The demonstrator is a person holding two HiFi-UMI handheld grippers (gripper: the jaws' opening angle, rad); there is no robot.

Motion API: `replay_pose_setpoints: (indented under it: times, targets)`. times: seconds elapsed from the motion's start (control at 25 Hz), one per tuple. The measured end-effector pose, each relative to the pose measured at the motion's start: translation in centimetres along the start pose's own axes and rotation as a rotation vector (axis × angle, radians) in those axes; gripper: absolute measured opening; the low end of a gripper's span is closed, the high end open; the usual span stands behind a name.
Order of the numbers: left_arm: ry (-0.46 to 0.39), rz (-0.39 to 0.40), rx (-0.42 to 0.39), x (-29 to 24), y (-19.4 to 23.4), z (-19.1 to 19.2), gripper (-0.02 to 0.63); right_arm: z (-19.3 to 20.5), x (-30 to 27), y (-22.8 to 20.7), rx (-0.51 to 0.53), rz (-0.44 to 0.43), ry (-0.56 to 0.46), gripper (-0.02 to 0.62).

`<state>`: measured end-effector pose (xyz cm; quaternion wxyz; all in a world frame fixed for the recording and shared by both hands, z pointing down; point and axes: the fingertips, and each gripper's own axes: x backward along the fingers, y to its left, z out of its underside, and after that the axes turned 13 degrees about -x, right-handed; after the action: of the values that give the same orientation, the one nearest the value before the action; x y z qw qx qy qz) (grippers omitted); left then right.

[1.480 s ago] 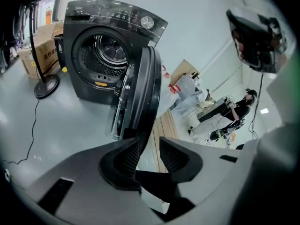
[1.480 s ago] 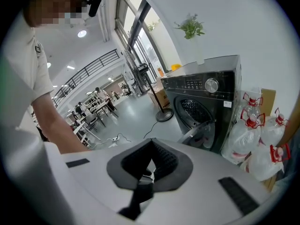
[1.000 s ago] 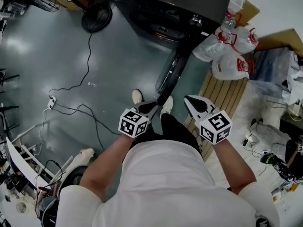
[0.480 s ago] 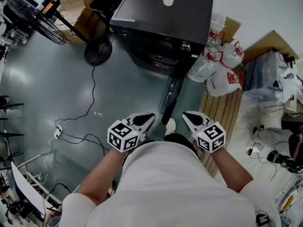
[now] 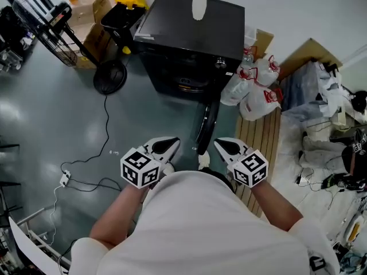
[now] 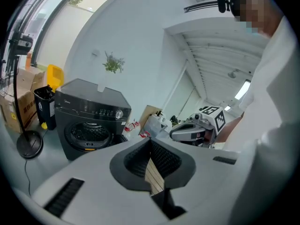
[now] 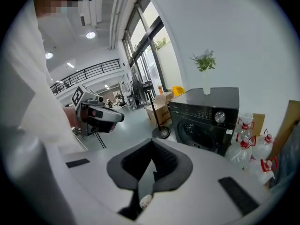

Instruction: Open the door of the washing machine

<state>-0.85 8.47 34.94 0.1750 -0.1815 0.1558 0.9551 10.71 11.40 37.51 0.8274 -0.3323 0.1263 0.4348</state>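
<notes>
The black washing machine stands at the top centre of the head view. Its round door hangs swung out toward me, seen edge-on, and the drum opening is uncovered. My left gripper and right gripper are held side by side in front of my body, short of the door's near edge, touching nothing. Both are shut and empty. The left gripper view shows the machine with its open drum far ahead, beyond the shut left gripper. The right gripper also faces the machine.
Plastic bags with red handles lie right of the machine, beside a wooden slatted board. A standing fan's round base and a cable are on the grey floor at left. A white vase stands on the machine.
Both grippers have risen and drawn back from the door's edge. The left gripper, which was right at the door, has come away from it. The head view has pulled back and up.
</notes>
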Motion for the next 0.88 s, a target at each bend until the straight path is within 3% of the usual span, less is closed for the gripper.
replay_pose_setpoints:
  times: [0.16,0.52,0.88]
  targets:
    - [0.006,0.012,-0.055,1.9,-0.1,0.4,0.017,0.2,0.0,2.0,0.000,0.028,-0.028,0.008]
    - [-0.004,0.051,-0.091,4.3,0.4,1.5,0.017,1.3,0.0,5.1,-0.007,0.086,-0.069,0.008]
    - [-0.006,0.066,-0.085,5.5,0.9,2.5,0.017,2.1,-0.4,6.5,-0.003,0.119,-0.061,0.007]
